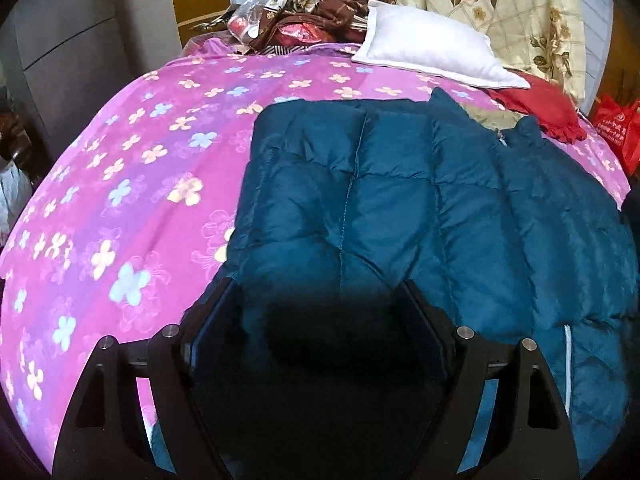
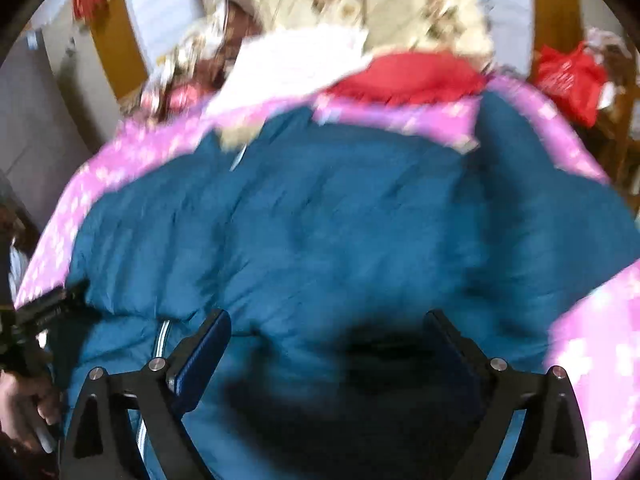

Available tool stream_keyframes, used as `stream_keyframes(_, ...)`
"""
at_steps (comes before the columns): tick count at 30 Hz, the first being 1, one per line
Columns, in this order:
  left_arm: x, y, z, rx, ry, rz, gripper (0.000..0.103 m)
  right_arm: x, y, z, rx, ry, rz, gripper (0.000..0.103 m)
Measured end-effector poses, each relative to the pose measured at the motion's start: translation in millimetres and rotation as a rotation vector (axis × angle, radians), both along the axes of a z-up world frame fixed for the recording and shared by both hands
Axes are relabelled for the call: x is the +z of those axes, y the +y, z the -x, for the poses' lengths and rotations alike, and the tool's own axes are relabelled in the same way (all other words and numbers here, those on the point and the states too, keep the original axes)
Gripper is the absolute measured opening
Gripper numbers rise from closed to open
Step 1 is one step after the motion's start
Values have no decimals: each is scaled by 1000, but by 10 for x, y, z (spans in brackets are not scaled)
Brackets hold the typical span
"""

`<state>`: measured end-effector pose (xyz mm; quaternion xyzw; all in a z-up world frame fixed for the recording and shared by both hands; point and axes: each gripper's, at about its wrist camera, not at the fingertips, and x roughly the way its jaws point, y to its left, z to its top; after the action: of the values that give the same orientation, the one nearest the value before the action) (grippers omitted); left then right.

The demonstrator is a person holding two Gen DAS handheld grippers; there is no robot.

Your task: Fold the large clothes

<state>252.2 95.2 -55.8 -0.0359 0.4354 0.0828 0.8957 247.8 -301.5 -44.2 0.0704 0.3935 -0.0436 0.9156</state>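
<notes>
Bed (image 1: 120, 184): covered w/ pink-purple floral sheet, flower print in cream and pale blue. Lying directly on it: blue quilted jacket (image 1: 400, 200), spread over near-right part, zip visible at right edge; white pillow (image 1: 432, 52) at far side; red cloth (image 1: 540, 108) just beside pillow, right of it; heap of brown-cream floral fabric (image 1: 320, 4) at far edge, left of pillow. Right wrist view blurred, same layout

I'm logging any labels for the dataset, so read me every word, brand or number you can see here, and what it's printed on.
Red bag: white printing, too small and blurred to read.
Blue jacket: no label or lettering visible.
Nothing else carries readable text; the right wrist view is motion-blurred.
</notes>
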Motion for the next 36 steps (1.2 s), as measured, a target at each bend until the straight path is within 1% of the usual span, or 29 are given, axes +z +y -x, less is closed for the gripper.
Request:
stream_keyframes(2,54,-36,66,-10,-11,12,81,157,-468,128,-73,-29,27,96)
stream_keyframes(3,79,-39,82,-14,-17,24,81,207,-876,237,-147,-31,8,96)
stream_keyframes(6,142,-114,100,-20,-35,29,81,230,-1810,539,-358,-51,-96,96)
stream_keyframes(7,151,-133,95,-21,-36,26,81,201,-2149,642,-429,-60,-152,96)
stream_keyframes(8,157,-151,87,-23,-36,28,81,175,-2330,724,-460,-66,-184,96)
stream_keyframes(10,168,-178,86,-33,-41,33,81,12,-2800,865,-516,-65,-247,93)
stream_keyframes(12,162,-205,87,-41,-44,17,81,-152,-3105,975,-541,-53,-289,83)
stream_keyframes(13,151,-219,86,-42,-44,1,81,-242,-3236,1005,-549,-54,-318,81)
stream_keyframes(15,117,-224,81,-38,-38,-18,81,-334,-3445,927,-571,-56,-349,80)
stream_keyframes(17,84,-222,78,-36,-31,-25,81,-438,-3616,874,-571,-65,-418,81)
stream_keyframes(18,65,-223,77,-35,-25,-27,81,-439,-3718,805,-563,-97,-442,81)
stream_keyframes(21,23,-253,69,-35,-12,-34,81,-507,-3975,650,-583,-141,-558,81)
stream_keyframes(24,-4,-332,55,-51,-14,-68,81,-583,-4243,514,-603,-211,-680,81)
stream_keyframes(25,-22,-363,50,-55,-12,-85,81,-593,-4289,478,-610,-237,-696,81)
stream_keyframes(27,-58,-424,40,-71,-4,-102,81,-582,-4305,385,-596,-232,-679,82)
stream_keyframes(29,-82,-462,41,-81,-4,-118,81,-580,-4305,320,-583,-233,-683,82)
stream_keyframes(30,-89,-476,39,-84,-4,-126,81,-576,-4281,283,-556,-225,-683,82)
stream_keyframes(32,-96,-480,37,-86,-2,-130,81,-585,-4192,142,-436,-184,-690,82)
stream_keyframes(33,-94,-470,40,-84,-2,-125,81,-577,-4122,78,-376,-158,-671,81)
stream_keyframes(34,-92,-460,41,-81,-1,-116,81,-564,-4105,76,-384,-161,-645,78)
stream_keyframes(35,-91,-448,39,-80,2,-108,81,-589,-4149,127,-445,-187,-654,70)
stream_keyframes(36,-91,-444,40,-79,3,-105,81,-623,-4199,203,-529,-226,-678,60)
